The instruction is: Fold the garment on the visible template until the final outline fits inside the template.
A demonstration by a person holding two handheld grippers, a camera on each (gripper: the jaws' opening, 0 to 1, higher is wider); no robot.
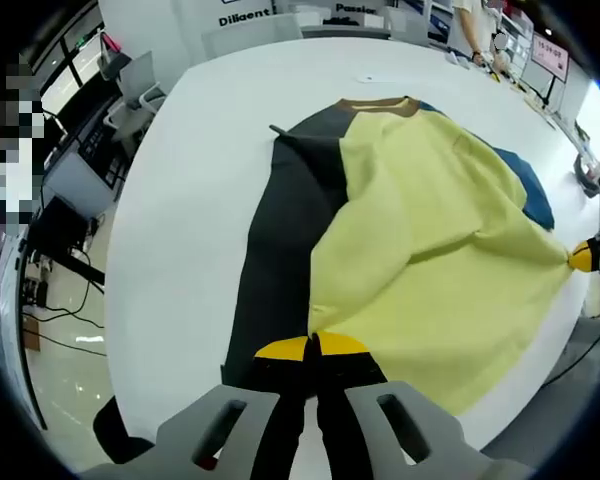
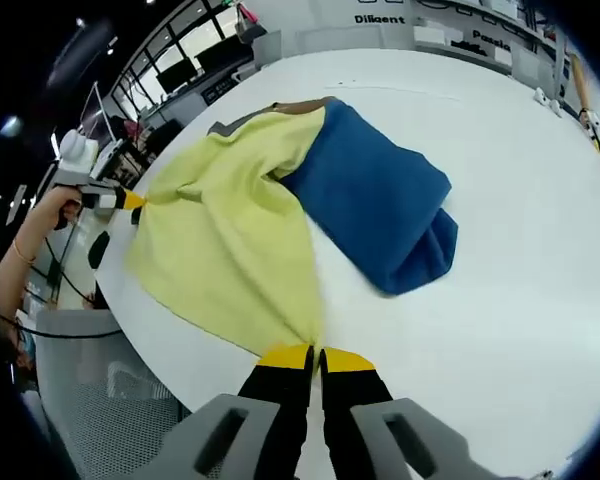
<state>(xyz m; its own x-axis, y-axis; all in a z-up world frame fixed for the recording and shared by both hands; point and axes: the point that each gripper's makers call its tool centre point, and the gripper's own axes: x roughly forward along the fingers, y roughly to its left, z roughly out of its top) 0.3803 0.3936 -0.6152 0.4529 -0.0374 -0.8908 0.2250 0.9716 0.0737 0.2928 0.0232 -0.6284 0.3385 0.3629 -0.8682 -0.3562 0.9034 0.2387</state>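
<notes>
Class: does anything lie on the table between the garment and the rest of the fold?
Nothing visible does. Both hand-held grippers, left and right, already pinch the garment's yellow edge, and the white table around it is bare.

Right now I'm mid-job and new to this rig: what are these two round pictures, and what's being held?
No robot here: a person holds a two-jaw gripper in each hand, and a fisheye camera rides on each one, looking along its jaws. In the left gripper view, the left gripper pinches the edge of a garment with yellow, dark grey and blue panels, lying on a white table. In the right gripper view, the right gripper pinches another point of the yellow fabric. Both are shut on the cloth, holding it taut between them.
</notes>
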